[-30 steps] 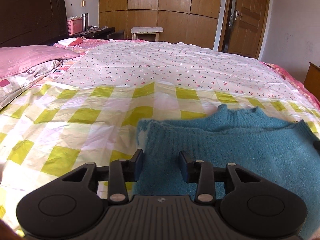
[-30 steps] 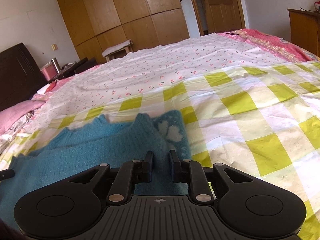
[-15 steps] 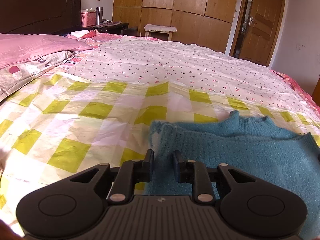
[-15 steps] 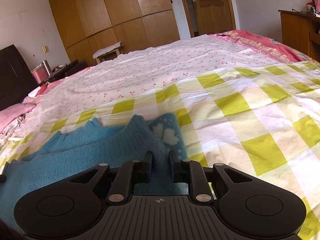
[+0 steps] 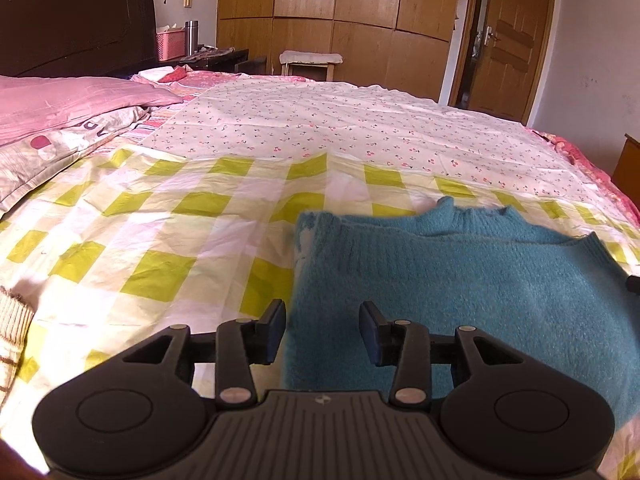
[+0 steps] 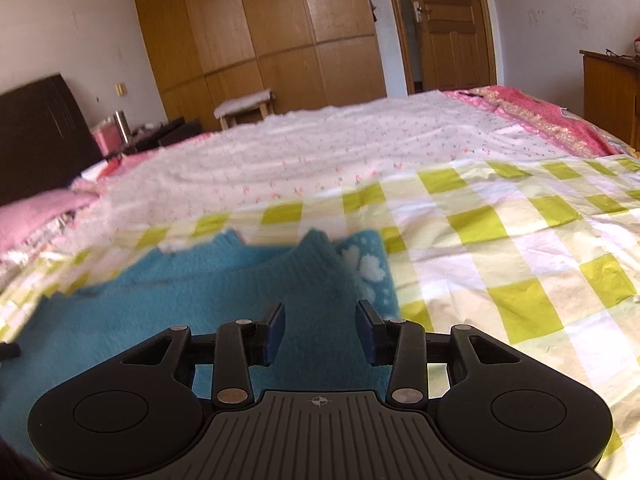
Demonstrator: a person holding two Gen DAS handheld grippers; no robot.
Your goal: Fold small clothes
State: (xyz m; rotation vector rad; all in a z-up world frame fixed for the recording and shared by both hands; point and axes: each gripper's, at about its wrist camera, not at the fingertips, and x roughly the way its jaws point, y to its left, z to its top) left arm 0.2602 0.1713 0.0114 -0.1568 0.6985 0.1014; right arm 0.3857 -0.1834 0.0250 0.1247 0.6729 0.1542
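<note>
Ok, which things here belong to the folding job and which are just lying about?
Job:
- blue knit sweater, folded on the checked sheet
- left gripper, jaws opening, pads off the knit
- right gripper, jaws opening, pads off the knit

Lying about:
- pink pillow
- pink basket
- metal flask
- stool

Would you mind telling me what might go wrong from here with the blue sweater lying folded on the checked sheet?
1. Both the left gripper and right gripper are opening over the blue sweater, with no pad pressing it; the released top layer could spring back.
2. The sweater's folded edges look uneven near the white-patterned part, so the next fold may come out crooked.
</note>
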